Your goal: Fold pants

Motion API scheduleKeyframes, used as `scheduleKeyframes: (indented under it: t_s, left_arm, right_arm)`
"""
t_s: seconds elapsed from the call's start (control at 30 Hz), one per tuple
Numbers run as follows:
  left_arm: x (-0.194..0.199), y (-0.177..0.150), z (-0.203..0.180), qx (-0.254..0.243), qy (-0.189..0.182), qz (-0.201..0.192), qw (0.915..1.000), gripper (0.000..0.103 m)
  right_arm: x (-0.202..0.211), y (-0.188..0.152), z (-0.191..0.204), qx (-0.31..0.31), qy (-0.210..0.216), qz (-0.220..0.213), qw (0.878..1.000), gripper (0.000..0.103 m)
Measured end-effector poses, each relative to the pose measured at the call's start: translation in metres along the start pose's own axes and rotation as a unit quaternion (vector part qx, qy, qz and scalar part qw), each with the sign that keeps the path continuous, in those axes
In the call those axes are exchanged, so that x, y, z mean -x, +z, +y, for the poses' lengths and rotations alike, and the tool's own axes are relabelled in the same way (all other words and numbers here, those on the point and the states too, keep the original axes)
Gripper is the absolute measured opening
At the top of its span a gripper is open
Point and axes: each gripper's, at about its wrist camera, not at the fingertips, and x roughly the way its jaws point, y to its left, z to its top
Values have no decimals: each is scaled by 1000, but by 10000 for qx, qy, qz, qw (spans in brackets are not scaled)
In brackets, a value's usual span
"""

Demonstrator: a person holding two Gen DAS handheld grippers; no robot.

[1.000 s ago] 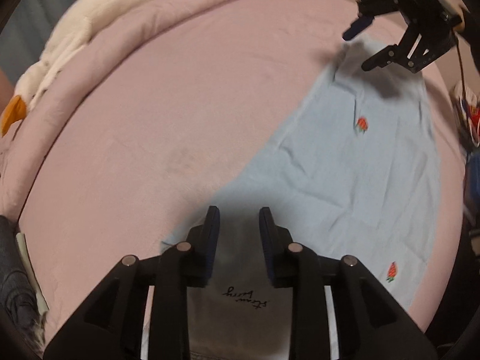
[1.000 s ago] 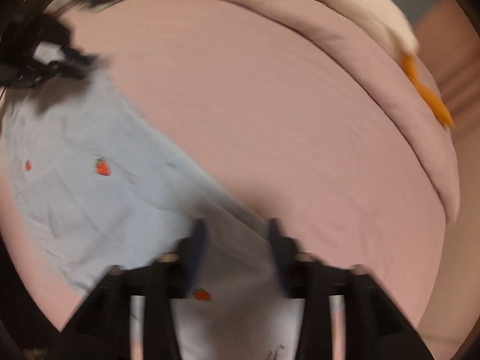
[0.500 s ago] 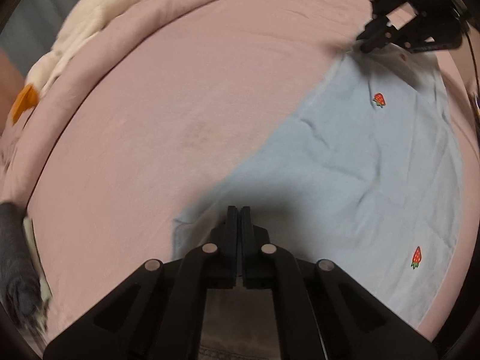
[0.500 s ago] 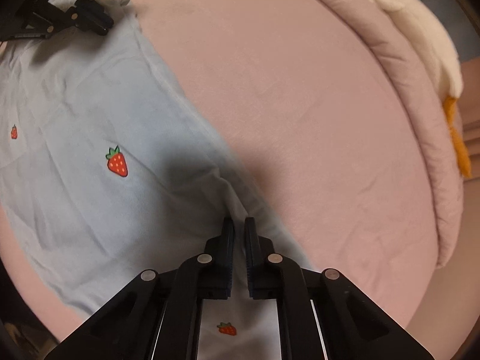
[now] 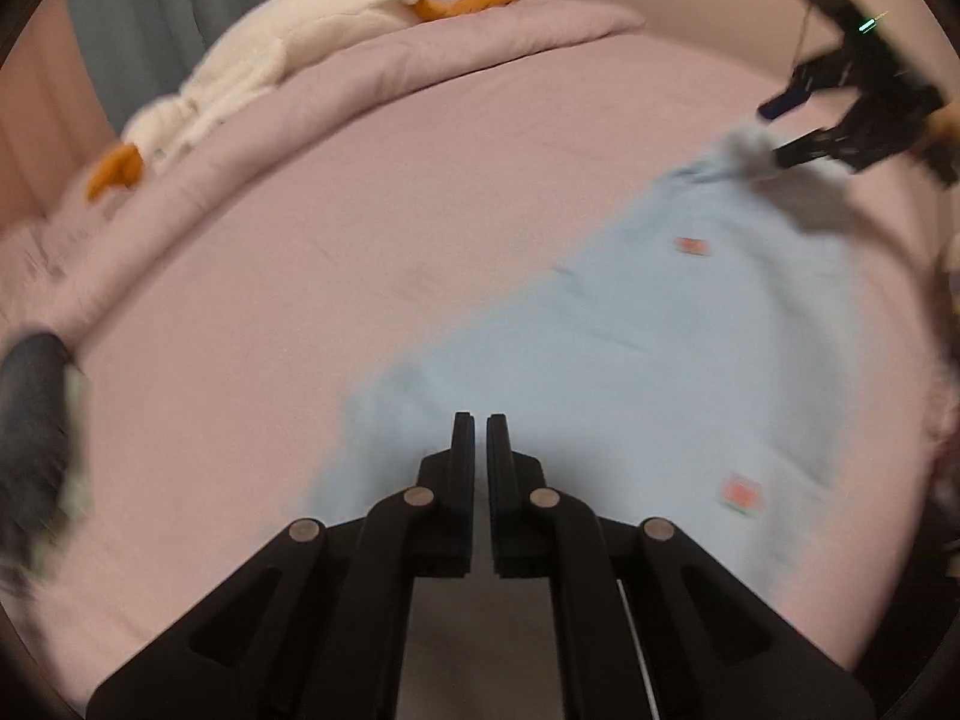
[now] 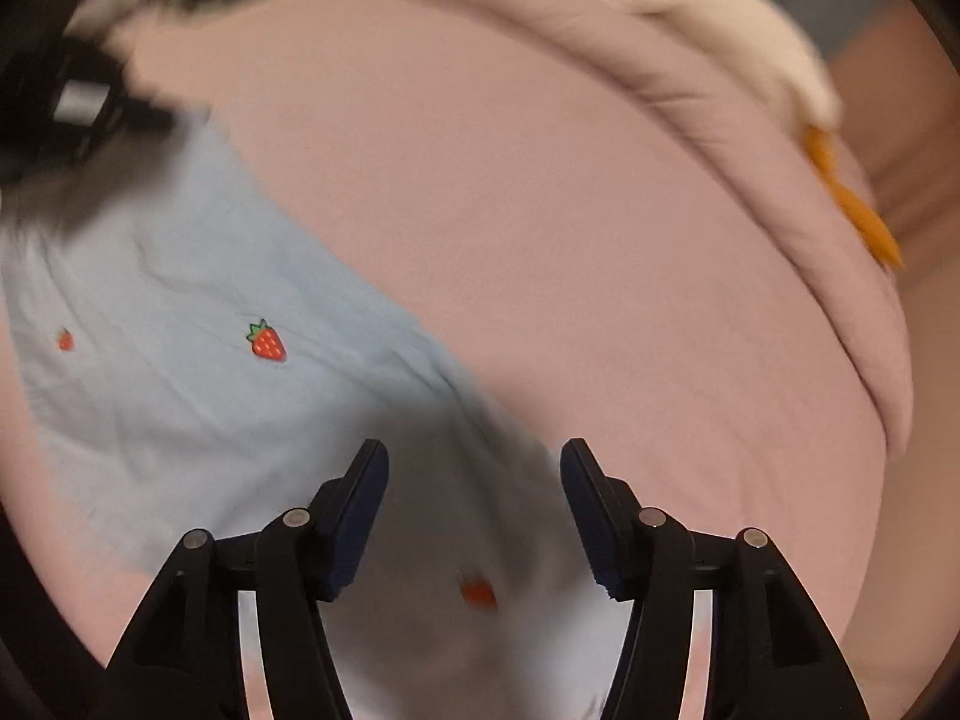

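Light blue pants [image 5: 648, 354] with small strawberry prints lie spread on a pink bed; they also show in the right wrist view [image 6: 180, 360]. My left gripper [image 5: 479, 429] is shut, or nearly so, at the near corner of the pants; whether cloth sits between the fingers is hidden. My right gripper [image 6: 474, 456] is open just above the other end of the pants, nothing between its fingers. The right gripper also shows far right in the left wrist view [image 5: 840, 108], open over the far corner.
A pink duvet roll [image 5: 360, 78] with a white and orange plush goose [image 5: 258, 60] lies along the far side of the bed [image 5: 420, 210]. A dark bundle [image 5: 30, 420] sits at the left edge.
My right gripper was shut on the pants' end half a second ago and has opened and let go. My left gripper stays shut and the view has lifted and tilted.
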Motion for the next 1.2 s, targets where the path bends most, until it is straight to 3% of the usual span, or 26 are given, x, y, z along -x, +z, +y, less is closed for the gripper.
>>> scheduleKeyframes:
  t_s: [0.03, 0.13, 0.17, 0.2, 0.27, 0.3, 0.33, 0.4, 0.43, 0.5, 0.57, 0.63, 0.73, 0.8, 0.87, 0.9, 0.97, 1.03, 1.07, 1.13, 1.2]
  left_arm:
    - [3, -14, -7, 48, -131, 56, 9999, 6]
    - [1, -60, -18, 102, 26, 494, 9987, 6]
    - [7, -70, -16, 170, 48, 420, 9990, 6]
    - [13, -78, -12, 265, 60, 316, 9991, 7]
    - [25, -92, 4, 620, 230, 403, 9970, 6]
    - [30, -98, 11, 738, 276, 413, 9960, 4]
    - [36, -103, 18, 895, 376, 432, 9943, 4]
    - [48, -114, 22, 1089, 595, 444, 9913, 4]
    - [53, -119, 28, 1204, 759, 424, 9889, 4]
    - [59, -122, 37, 1546, 746, 341, 9846, 4]
    - [67, -132, 46, 2140, 641, 126, 9746, 4]
    - [73, -143, 55, 2664, 600, -95, 9619, 4]
    - [77, -159, 61, 3083, 640, -200, 9489, 4]
    - [78, -164, 62, 3182, 743, -228, 9448, 5]
    - [81, -165, 66, 3281, 978, -176, 9394, 4]
    - [85, -168, 73, 3404, 953, -206, 9352, 1]
    - [96, -171, 79, 3541, 868, -305, 9307, 1]
    - [101, -159, 79, 3398, 959, -418, 9346, 3]
    - [103, -153, 80, 3375, 874, -531, 9358, 4]
    - [104, -137, 83, 3375, 602, -827, 9357, 7]
    - [98, -124, 88, 3411, 427, -971, 9340, 17]
  right_arm:
    - [8, -18, -12, -362, 26, -38, 9993, 59]
    - [16, -72, -30, -1231, 294, -113, 9919, 59]
    - [12, -93, -35, -1454, 260, -16, 9890, 59]
    - [7, -108, -38, -1579, 136, 139, 9873, 59]
    - [-11, -143, -49, -1734, -509, 595, 9817, 60]
    - [-13, -159, -59, -1947, -685, 565, 9768, 67]
    - [-11, -169, -70, -2287, -629, 395, 9707, 67]
    - [-7, -184, -95, -2946, -1194, 457, 9470, 67]
    - [-4, -186, -102, -3168, -1144, 349, 9409, 67]
    - [11, -185, -103, -3428, -1223, 88, 9314, 66]
    - [23, -181, -93, -3506, -1085, -248, 9299, 66]
    - [34, -177, -84, -3767, -795, -630, 9207, 66]
    - [36, -175, -57, -4006, 93, -1260, 9075, 66]
    - [22, -164, -37, -3696, 214, -1141, 9219, 66]
    - [-9, -157, -15, -3114, -245, -372, 9492, 66]
    - [-13, -158, -14, -3004, -393, -368, 9523, 66]
    - [-7, -156, -20, -3325, -542, -291, 9411, 66]
    - [-1, -135, -16, -3459, -1011, -211, 9326, 66]
    - [6, -121, -9, -3332, -814, -473, 9381, 66]
    - [14, -88, 16, -3076, 76, -1024, 9460, 66]
    - [7, -43, 46, -2743, 902, -1191, 9500, 66]
